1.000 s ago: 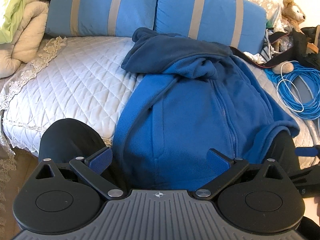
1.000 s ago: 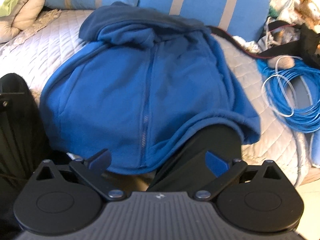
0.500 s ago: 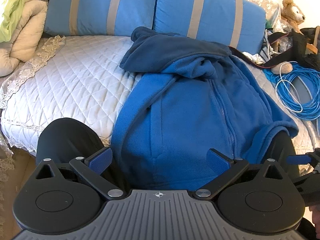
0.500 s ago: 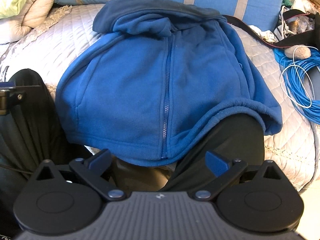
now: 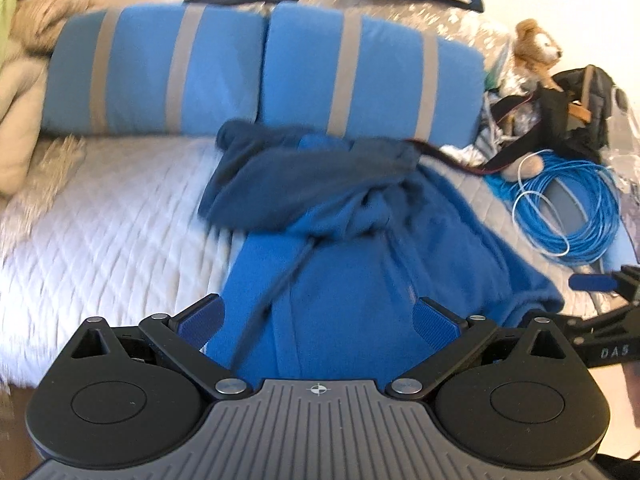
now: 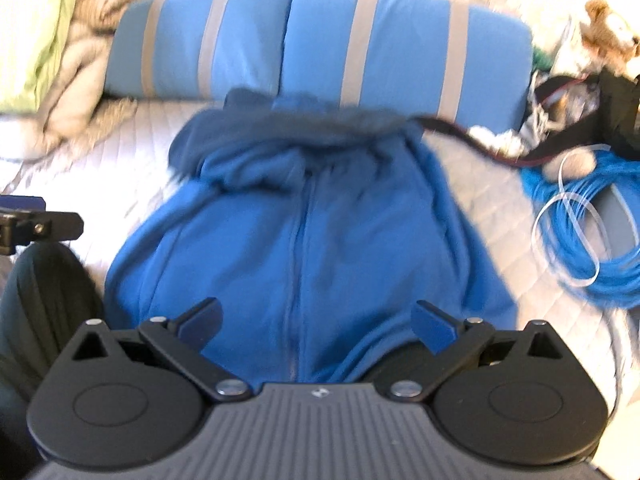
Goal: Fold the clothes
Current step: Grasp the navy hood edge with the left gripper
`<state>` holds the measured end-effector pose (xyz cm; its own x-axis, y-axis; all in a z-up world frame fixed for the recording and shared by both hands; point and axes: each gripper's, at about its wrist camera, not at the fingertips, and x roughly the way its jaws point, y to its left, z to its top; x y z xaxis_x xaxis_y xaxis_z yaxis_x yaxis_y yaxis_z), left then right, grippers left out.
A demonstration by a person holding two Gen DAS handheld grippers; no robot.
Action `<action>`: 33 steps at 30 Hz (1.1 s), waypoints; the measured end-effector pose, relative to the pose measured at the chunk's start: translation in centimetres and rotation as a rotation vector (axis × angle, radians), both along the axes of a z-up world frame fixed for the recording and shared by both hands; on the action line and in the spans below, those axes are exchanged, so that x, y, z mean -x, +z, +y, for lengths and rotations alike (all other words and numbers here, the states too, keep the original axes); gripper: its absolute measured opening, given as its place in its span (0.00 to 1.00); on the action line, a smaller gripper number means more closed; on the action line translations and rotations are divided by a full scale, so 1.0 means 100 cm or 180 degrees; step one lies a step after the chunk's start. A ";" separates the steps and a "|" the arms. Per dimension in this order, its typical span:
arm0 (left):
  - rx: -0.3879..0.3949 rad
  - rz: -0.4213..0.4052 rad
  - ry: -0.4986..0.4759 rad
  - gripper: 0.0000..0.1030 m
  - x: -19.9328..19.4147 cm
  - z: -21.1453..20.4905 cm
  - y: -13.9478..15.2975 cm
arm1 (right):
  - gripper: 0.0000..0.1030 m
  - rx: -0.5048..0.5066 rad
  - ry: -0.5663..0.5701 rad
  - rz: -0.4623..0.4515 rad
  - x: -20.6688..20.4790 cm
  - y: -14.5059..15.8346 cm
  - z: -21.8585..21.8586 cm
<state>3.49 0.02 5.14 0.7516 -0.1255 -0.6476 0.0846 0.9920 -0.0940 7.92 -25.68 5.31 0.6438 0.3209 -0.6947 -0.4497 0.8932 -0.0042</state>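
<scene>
Bed fills both views, white quilted cover running back to two blue pillows with tan stripes along the far edge. Cream blanket is heaped at the far left, clutter at the far right. Spread on the quilt is the task's thing, a blue fleece hoodie, zip side up, darker hood bunched toward the pillows, hem toward the cameras at the near edge of the bed. From the right wrist the zip runs straight down the middle, and a sleeve drapes off to the right. Both views are blurred.

Left gripper hangs over the hem, jaws spread wide, nothing between the blue pads, fleece showing in the gap. Right gripper sits the same way, wide apart and empty, centred on the zip. The right tool also shows at the right edge of the left view.

Right of the hoodie lies a blue cable coil with a white loop on it. A dark strap leads from the hood toward a black bag. Behind that, a small teddy.
</scene>
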 end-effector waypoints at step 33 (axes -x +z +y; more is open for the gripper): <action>-0.1101 -0.0504 -0.1255 0.90 -0.207 -0.143 -0.038 | 1.00 -0.0634 -0.0093 0.0139 -0.070 -0.041 -0.024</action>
<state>24.20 -14.25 1.35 0.7823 -0.2171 -0.5839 0.4428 0.8531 0.2760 14.88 -28.10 1.18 0.6254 0.4364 -0.6468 -0.4196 0.8870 0.1927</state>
